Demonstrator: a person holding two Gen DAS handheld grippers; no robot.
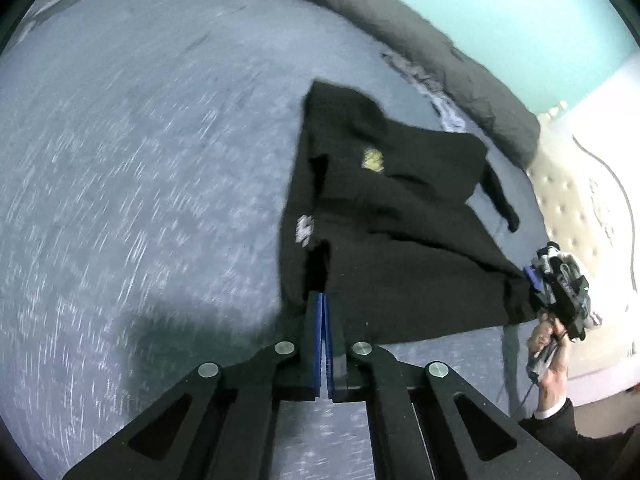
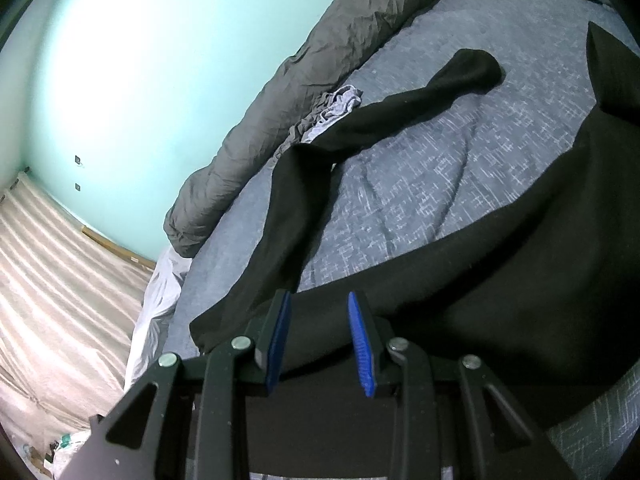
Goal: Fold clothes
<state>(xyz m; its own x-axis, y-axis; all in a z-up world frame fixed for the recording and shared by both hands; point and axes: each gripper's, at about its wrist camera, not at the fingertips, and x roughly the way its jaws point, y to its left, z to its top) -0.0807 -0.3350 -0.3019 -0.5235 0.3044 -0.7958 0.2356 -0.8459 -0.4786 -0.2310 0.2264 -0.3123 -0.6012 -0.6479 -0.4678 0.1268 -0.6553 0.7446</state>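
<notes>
A black sweatshirt (image 1: 400,200) with a gold emblem (image 1: 372,159) lies spread on the blue-grey bed (image 1: 140,140). My left gripper (image 1: 322,295) is shut, its blue pads pinching the near hem at the garment's left corner. At the hem's right corner sits my right gripper (image 1: 534,280), held by a hand (image 1: 548,344). In the right wrist view the right gripper (image 2: 318,294) stands partly open, both pad faces bare, with the sweatshirt (image 2: 500,260) lying under and between its fingers. One sleeve (image 2: 468,68) stretches out across the bed (image 2: 440,160).
A rolled grey duvet (image 1: 440,48) runs along the bed's far edge by the turquoise wall, also in the duvet (image 2: 300,92) of the right view. A small pale cloth (image 2: 344,100) lies beside it. A tufted headboard (image 1: 572,200) stands right. Floor (image 2: 60,280) lies beyond the bed's edge.
</notes>
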